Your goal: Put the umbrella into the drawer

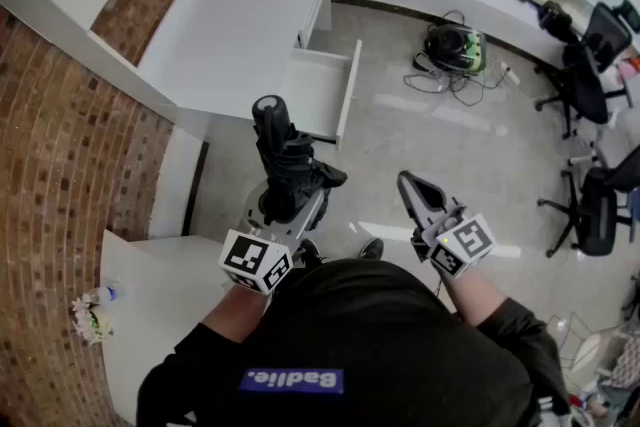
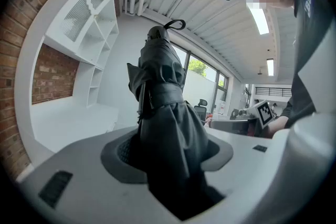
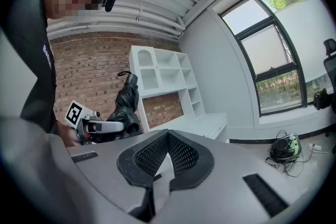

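A folded black umbrella (image 1: 284,153) stands upright between the jaws of my left gripper (image 1: 290,187), which is shut on its lower part. Close up in the left gripper view, the umbrella (image 2: 165,107) fills the gap between the pads, with its strap loop at the top. The white drawer (image 1: 322,93) is pulled open from the desk ahead of the umbrella, and what shows of its inside is bare. My right gripper (image 1: 408,183) is held to the right of the umbrella, shut with nothing in it. The right gripper view shows its pads (image 3: 157,157) meeting and the umbrella (image 3: 126,103) off to the left.
A white desk (image 1: 235,25) with shelves runs along the brick wall (image 1: 60,165). A black and green bag with cables (image 1: 455,50) lies on the floor beyond the drawer. Office chairs (image 1: 590,75) stand at the right. A low white table (image 1: 140,285) with small items is at my left.
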`<state>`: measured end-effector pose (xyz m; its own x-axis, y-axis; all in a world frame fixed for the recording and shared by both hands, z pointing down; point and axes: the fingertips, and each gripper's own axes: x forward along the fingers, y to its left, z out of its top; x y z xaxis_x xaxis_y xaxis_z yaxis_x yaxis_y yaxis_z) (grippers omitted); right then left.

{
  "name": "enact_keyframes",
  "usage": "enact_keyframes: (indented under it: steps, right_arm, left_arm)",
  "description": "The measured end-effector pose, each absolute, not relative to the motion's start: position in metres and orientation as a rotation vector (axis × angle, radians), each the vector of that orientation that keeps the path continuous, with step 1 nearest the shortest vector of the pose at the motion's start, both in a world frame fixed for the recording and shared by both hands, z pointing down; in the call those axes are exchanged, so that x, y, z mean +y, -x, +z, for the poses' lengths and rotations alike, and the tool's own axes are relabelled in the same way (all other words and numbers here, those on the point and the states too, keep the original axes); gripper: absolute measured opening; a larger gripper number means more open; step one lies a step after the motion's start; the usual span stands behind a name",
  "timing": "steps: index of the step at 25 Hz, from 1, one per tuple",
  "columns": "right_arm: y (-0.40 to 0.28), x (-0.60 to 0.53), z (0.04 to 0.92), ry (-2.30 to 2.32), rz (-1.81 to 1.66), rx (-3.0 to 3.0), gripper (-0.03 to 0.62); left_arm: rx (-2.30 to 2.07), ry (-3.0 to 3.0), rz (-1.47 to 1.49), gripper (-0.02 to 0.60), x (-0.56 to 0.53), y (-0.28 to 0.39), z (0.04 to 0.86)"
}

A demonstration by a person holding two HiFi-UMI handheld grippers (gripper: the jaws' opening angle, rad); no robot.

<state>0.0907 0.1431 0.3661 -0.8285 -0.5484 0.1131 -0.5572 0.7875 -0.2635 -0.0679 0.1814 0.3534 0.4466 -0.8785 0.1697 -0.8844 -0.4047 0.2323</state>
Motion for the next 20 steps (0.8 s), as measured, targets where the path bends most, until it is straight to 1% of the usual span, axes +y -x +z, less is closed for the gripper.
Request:
enact_keyframes:
  steps: [13, 20]
  right_arm:
    - [-0.097, 0.155, 0.368, -0.893, 0.461, -2.935, 0.029]
    - [-0.102, 0.156, 0.363, -0.862, 0.411, -2.960, 0.029]
  left_arm:
    - [-1.498, -2.416, 0.048, 0.238, 0.190, 0.061, 0.353]
    - [-1.522, -2.384, 0.063, 0.238, 0.188, 0.055, 0.358]
